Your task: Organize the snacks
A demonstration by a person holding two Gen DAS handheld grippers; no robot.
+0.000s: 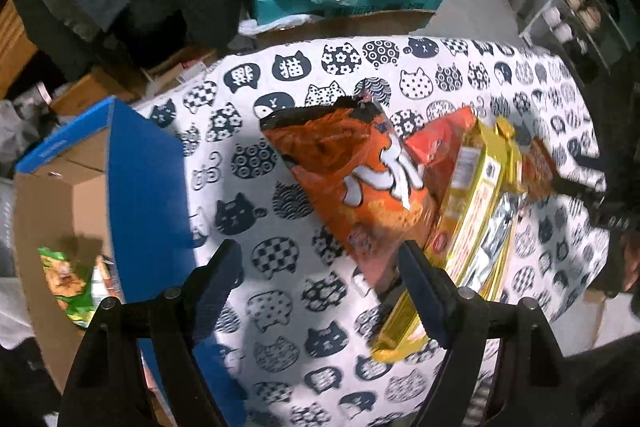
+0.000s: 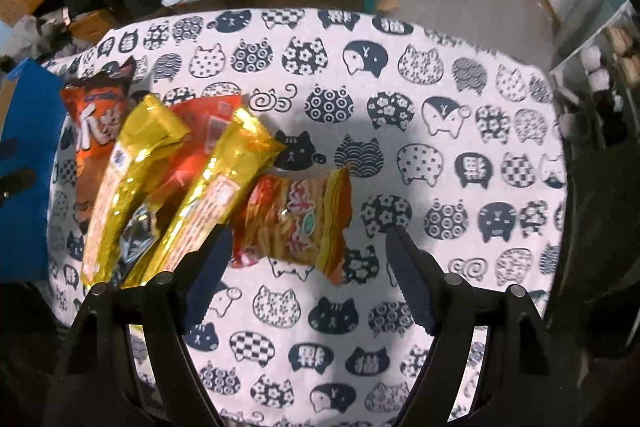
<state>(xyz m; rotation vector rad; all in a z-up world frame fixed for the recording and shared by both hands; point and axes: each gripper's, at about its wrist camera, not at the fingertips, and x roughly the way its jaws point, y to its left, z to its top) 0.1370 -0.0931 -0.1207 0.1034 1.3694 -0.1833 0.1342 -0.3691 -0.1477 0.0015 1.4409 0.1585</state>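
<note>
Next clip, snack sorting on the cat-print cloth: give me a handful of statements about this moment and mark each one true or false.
1. Both grippers, left gripper and right gripper, are open and empty. True.
2. The snack packets lie in one cluster on the cat-print tablecloth. True.
3. The blue cardboard box holds no snacks. False: a green packet lies inside it.
4. The right gripper grips a gold packet. False: it hangs over the small orange noodle packet, touching nothing.
5. The big orange chip bag overlaps other packets. True.
</note>
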